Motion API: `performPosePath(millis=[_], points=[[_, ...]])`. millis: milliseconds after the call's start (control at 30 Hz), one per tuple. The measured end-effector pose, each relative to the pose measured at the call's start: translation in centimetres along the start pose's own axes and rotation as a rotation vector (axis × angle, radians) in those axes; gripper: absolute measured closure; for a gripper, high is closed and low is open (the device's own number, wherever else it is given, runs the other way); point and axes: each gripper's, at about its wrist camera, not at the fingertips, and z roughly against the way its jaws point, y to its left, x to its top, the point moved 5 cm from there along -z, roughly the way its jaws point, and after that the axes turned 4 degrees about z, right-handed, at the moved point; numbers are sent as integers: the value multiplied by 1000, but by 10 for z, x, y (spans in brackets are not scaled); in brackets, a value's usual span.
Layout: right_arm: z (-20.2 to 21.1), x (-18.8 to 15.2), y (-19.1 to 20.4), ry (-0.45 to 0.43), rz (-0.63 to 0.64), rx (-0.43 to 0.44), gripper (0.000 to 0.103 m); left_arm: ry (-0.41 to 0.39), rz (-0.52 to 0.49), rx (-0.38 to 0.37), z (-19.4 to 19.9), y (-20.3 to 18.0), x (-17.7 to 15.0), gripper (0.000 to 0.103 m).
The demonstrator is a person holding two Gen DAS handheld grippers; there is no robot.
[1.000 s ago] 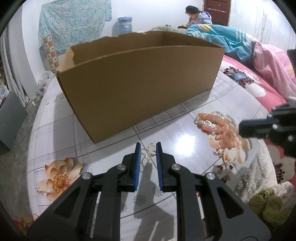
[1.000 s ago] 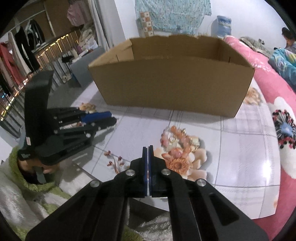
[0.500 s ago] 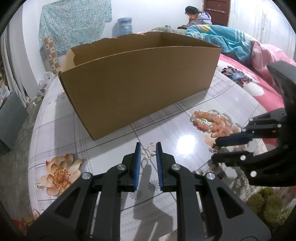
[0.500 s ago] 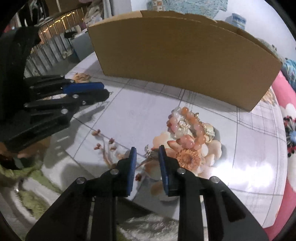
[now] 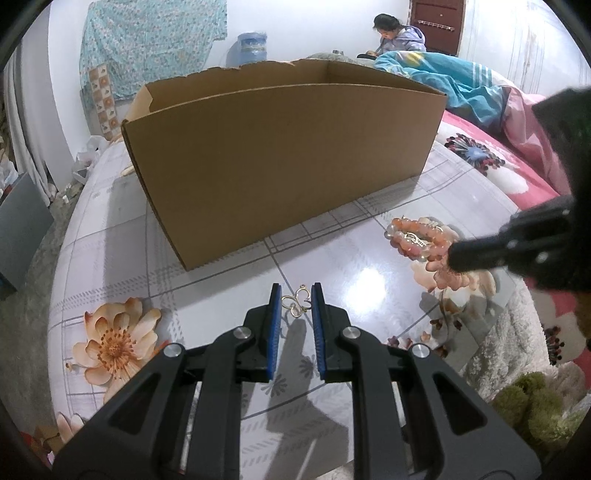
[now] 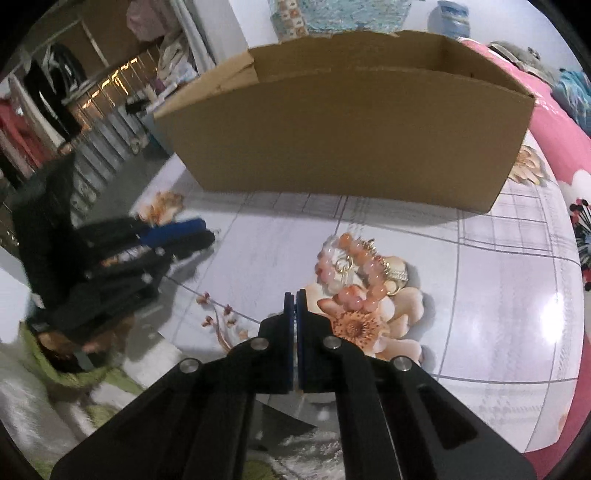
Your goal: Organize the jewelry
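- The left claw (image 5: 295, 295) points down at the counter (image 5: 122, 258), a glossy sheet printed with flowers and grey grid lines.
- Between its blue pads (image 5: 274, 321) sits a small gold charm (image 5: 295, 305) of looped wire. The jaws stand only slightly apart and both pads appear to touch the charm, so it looks gripped.
- The right claw (image 6: 294, 295) is clenched, pad flat against pad. I can make out nothing between them, though something very small there would be hard to see.
- Just past the tip of the right claw, on a printed peach flower, lies a heap of jewelry: a pink bead bracelet (image 6: 351, 269) with gold and sparkly bits (image 6: 397, 275) tangled in it.
- From the left claw's camera the same bracelet lies off to the right, and the dark tip of the right claw reaches in over its near edge; whether it touches the beads I cannot tell.
- A big open cardboard box (image 5: 280, 155) stands on the counter behind both the charm and the bracelet, well apart from them.
- A fluffy green and white cloth (image 6: 55, 384) lies along the near edge of the counter.
- At the far side of the room a person (image 5: 399, 33) sits on a bed beside a blue blanket (image 5: 443, 81).
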Motion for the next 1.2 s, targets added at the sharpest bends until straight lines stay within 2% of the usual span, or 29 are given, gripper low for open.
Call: performPosePath(millis=[267,467,567,733,867,1000,1067,1100,1200], points=[[23,20,0,-49,-43,60,102,-15,0,1,5,0,2,88],[52,50,4,-133,-19,87,102,-66,-10,-20,32,-6,16,88],[70,70,5,-187,11,103,102,-102,-28,-46,52,-9,33,88],[93,114,0,-256,62,147,102,-165,-66,-95,84,-11,81,88],[82,161,-8,-234,75,188,102,-172,-75,-137,88,-9,126,88],[45,191,-22,-136,59,218,102,-98,-98,-119,55,2,159,88],[16,205,-29,-58,33,224,102,-24,-96,-101,28,10,169,88],[0,210,-33,-15,25,216,102,43,-74,-101,7,18,175,88],[-37,218,-40,82,12,179,102,166,-27,-95,-31,34,181,88]])
